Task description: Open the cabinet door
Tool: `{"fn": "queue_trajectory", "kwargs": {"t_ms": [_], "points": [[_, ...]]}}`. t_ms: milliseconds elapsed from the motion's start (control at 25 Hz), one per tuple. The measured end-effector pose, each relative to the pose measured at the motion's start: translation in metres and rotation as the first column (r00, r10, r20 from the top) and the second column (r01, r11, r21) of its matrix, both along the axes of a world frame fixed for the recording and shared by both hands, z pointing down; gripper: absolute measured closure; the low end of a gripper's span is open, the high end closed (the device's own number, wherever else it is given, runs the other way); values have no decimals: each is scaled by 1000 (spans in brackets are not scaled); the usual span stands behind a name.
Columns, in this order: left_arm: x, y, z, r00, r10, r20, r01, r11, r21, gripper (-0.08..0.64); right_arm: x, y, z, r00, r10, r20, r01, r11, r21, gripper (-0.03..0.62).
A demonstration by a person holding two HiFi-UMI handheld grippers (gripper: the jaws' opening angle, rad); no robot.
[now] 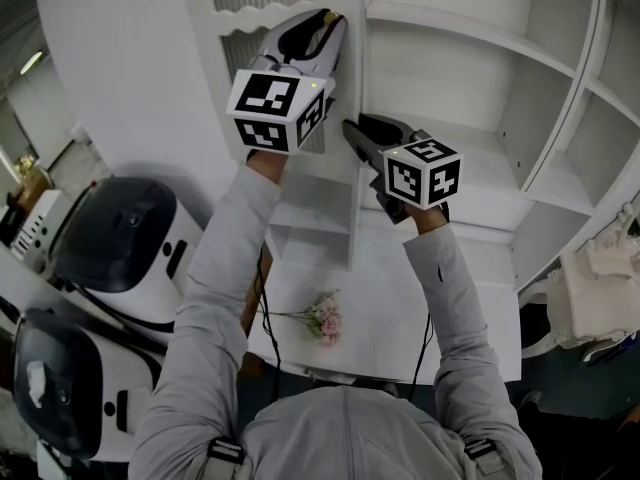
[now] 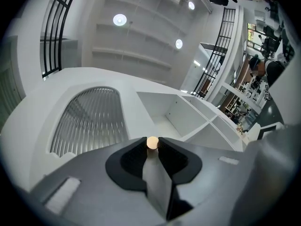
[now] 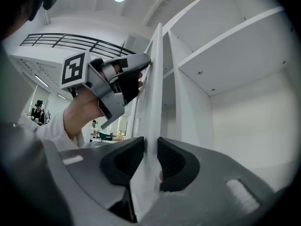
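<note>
The white cabinet door stands ajar, edge-on to me, with a ribbed panel in its upper part. My left gripper is high on the door's free edge, shut on it just below a small round brass knob. Lower on the same edge my right gripper points level, its two dark pads closed against the thin white door edge. In the right gripper view the left gripper shows above, held in a hand. The open shelves lie behind the door.
Two dark-and-white machines stand at the left. A pink flower sprig lies on the white top in front of the cabinet. A white object sits at the right edge.
</note>
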State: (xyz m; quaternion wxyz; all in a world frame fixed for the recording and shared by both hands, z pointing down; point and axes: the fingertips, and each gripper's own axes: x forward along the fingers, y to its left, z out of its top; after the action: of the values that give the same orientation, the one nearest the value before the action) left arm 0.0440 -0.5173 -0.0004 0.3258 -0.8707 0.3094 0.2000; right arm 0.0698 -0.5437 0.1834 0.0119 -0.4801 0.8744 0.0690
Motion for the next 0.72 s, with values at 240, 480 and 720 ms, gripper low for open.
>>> {"fn": "queue_trajectory", "kwargs": {"t_ms": [240, 480, 720], "points": [[-11, 17, 3, 998, 24, 63, -24, 1000, 1, 466, -13, 19, 3, 1000, 7, -2, -7, 1000, 20, 503], [-25, 30, 1, 999, -1, 49, 1, 1000, 9, 468, -23, 35, 2, 1000, -17, -17, 18, 999, 32, 511], [-37, 41, -2, 998, -4, 60, 2, 999, 34, 468, -35, 47, 0, 999, 25, -43, -23, 999, 37, 512]]}}
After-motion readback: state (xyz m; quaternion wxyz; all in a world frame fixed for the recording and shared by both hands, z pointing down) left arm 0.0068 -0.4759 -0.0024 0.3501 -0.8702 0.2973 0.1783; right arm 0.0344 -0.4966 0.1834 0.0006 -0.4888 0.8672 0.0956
